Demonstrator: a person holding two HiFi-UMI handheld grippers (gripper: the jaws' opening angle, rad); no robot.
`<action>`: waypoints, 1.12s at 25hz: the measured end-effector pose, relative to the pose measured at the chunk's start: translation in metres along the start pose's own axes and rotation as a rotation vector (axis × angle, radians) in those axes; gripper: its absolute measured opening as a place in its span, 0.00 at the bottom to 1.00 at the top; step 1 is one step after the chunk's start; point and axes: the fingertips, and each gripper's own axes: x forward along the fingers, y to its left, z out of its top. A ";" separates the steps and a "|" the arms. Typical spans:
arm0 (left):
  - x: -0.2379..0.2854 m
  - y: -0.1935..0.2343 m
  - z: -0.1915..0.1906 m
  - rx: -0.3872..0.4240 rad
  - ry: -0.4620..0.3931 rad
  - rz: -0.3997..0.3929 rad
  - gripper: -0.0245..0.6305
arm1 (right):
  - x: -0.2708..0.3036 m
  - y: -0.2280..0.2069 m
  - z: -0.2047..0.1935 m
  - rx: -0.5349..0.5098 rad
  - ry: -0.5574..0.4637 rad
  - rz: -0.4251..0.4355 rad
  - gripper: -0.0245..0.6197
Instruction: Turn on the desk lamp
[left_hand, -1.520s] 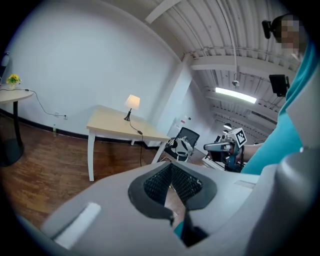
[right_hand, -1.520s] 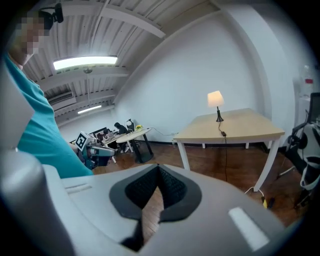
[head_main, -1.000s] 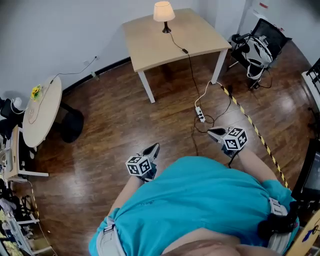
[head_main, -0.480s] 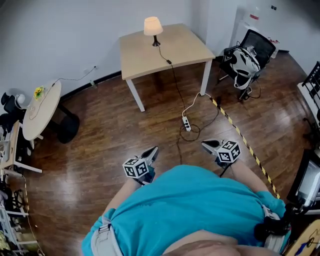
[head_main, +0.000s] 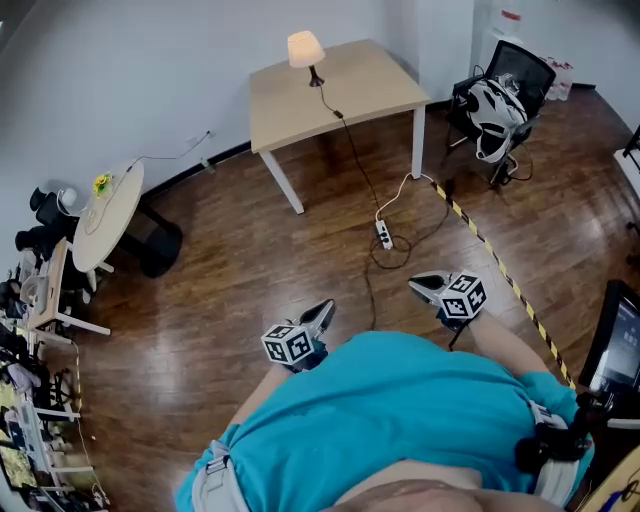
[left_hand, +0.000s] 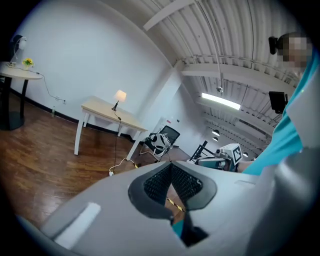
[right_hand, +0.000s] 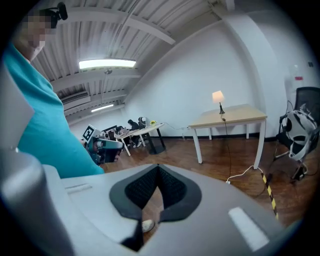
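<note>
The desk lamp (head_main: 305, 50) stands at the back left corner of the light wooden table (head_main: 375, 85), far across the room, and its shade glows. It also shows small in the left gripper view as the lamp (left_hand: 119, 96) and in the right gripper view as the lamp (right_hand: 217, 97). My left gripper (head_main: 325, 308) and right gripper (head_main: 415, 282) are held close to the person's torso, far from the table. Both are shut with nothing between the jaws: left gripper (left_hand: 171, 164), right gripper (right_hand: 158, 166).
The lamp's black cord (head_main: 355, 150) runs off the table down to a white power strip (head_main: 384, 235) on the wood floor. Yellow-black tape (head_main: 500, 270) crosses the floor at right. A chair (head_main: 500, 95) stands right of the table, a round table (head_main: 110, 210) at left.
The head view has shifted a little, so table and lamp sit slightly differently in the picture. Both grippers stay shut by the torso. The lamp glows throughout.
</note>
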 end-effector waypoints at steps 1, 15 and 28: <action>-0.010 0.003 0.004 -0.003 -0.004 0.003 0.04 | 0.006 0.009 0.008 -0.010 -0.005 0.003 0.04; -0.098 0.035 0.040 -0.043 -0.074 0.013 0.04 | 0.057 0.068 0.023 -0.040 0.069 -0.012 0.04; -0.104 0.049 0.044 -0.049 -0.071 0.007 0.04 | 0.069 0.071 0.028 -0.056 0.089 -0.009 0.04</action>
